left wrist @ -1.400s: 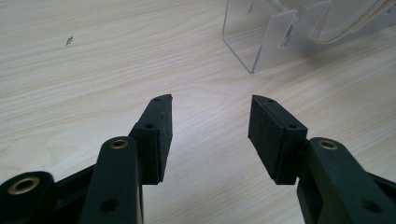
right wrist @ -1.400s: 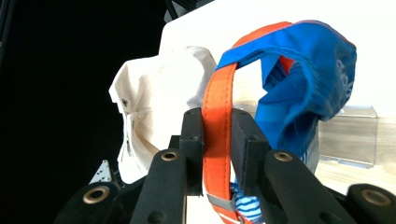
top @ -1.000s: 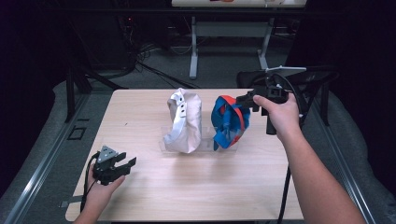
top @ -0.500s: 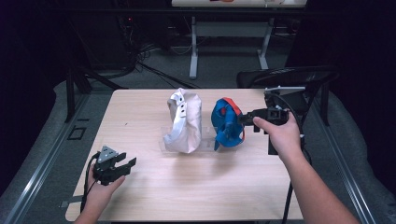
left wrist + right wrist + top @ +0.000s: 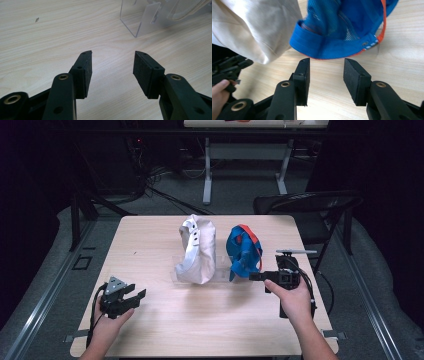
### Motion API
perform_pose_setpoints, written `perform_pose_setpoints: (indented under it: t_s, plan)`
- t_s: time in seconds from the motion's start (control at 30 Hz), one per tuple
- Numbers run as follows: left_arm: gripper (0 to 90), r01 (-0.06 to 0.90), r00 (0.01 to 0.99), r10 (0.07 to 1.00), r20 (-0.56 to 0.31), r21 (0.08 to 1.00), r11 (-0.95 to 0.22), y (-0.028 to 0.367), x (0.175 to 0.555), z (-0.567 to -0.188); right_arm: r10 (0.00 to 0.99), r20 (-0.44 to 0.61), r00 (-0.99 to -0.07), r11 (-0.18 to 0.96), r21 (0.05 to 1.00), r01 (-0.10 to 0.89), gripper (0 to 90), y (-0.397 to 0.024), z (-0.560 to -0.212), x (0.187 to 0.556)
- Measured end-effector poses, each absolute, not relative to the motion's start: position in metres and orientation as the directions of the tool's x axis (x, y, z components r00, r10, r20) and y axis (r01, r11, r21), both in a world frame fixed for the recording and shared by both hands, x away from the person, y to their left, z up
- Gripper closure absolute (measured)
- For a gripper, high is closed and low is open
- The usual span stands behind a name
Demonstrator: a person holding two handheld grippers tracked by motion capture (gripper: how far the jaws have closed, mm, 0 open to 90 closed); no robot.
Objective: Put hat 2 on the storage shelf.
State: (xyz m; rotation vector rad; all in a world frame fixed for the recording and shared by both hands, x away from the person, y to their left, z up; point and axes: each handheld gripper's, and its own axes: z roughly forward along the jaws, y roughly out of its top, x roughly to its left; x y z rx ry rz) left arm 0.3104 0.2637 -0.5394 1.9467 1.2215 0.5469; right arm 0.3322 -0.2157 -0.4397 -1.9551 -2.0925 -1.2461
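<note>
Blue with an orange trim, the cap [image 5: 243,253] stands propped on a clear plastic rack [image 5: 197,267] near the middle of the desk [image 5: 150,245], toward its right edge, touching the white cap [image 5: 197,249] on the same rack. The right gripper [image 5: 256,276] sits low by the desk's right edge, its tips just beside the blue cap's lower rim; its jaws have just been opening and stand spread with nothing between them, the cap's band just beyond the pads [image 5: 353,72]. The left gripper [image 5: 136,296] rests near the desk's front left corner, well apart from both caps, jaws spread over bare wood, the rack's corner ahead of them.
</note>
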Motion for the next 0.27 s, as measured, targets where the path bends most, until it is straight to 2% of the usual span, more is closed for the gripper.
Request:
perform_pose_setpoints:
  t_s: [0.27]
  plan:
    - [48.0, 0.556, 0.449, 0.893, -0.026, 0.791, -0.256, 0.263, 0.31, -0.539, 0.859, 0.441, -0.261, -0.077, 0.614, 0.786, 53.2, -0.212, -0.463, 0.31]
